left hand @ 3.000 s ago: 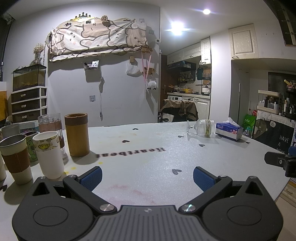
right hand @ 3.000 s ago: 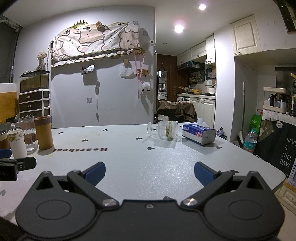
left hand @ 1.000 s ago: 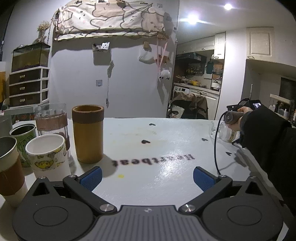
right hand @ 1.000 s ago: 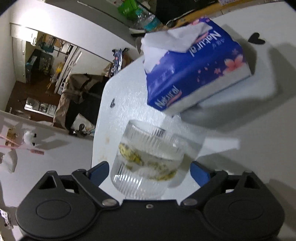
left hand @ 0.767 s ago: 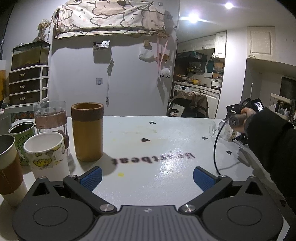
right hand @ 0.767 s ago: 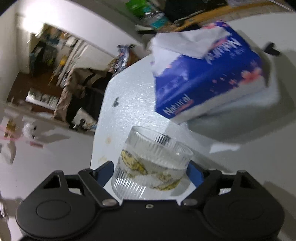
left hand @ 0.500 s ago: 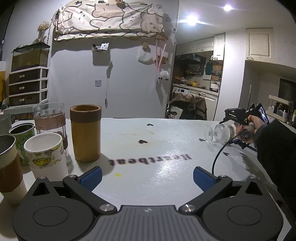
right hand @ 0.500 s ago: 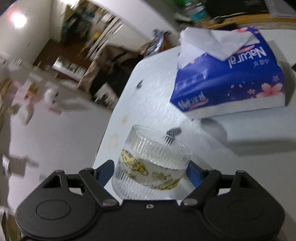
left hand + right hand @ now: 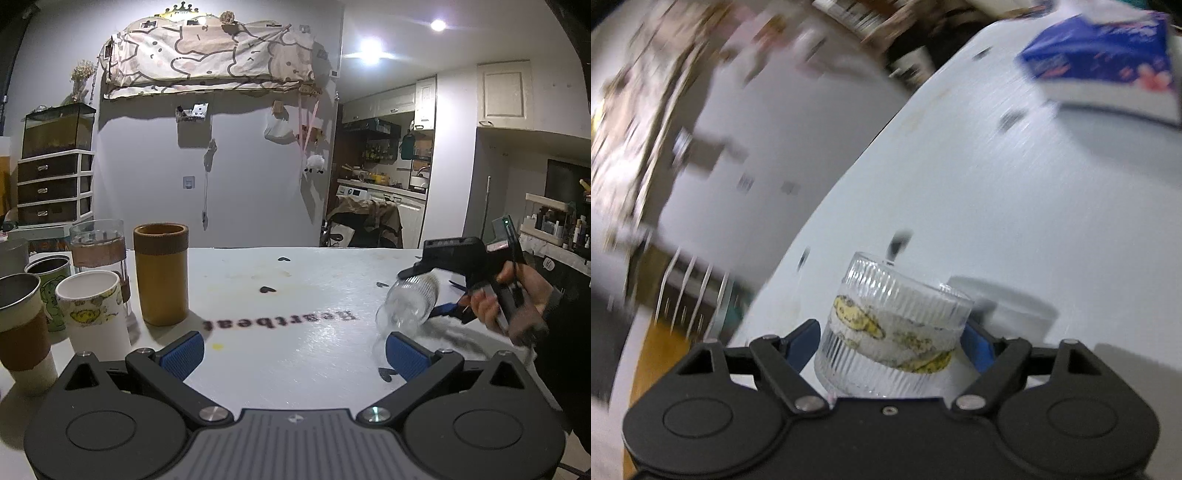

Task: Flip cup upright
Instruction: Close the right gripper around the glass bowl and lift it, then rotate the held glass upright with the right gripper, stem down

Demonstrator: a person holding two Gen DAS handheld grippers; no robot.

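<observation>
The right gripper (image 9: 890, 341) is clamping a ribbed clear glass cup (image 9: 892, 332) between its two blue fingers (image 9: 803, 341), one finger pressing on each side of the cup's wall. A band of yellow and grey pattern is running around the cup's middle. From the left wrist view, the cup (image 9: 408, 302) is hanging tilted in the air above the white table (image 9: 295, 332), one end slanting down toward the tabletop, and a hand (image 9: 513, 295) is gripping the handle of the right gripper (image 9: 434, 291) behind it. The right wrist view is blurring heavily, though a blue tissue box (image 9: 1108, 62) is showing on the table beyond the cup.

The left gripper (image 9: 293, 350) is hovering low over the near part of the table with its jaws wide apart, holding nothing. To its left a brown cylinder cup (image 9: 161, 273), a white paper cup (image 9: 94, 310), and a glass with a brown sleeve (image 9: 99, 251) are standing upright close together
</observation>
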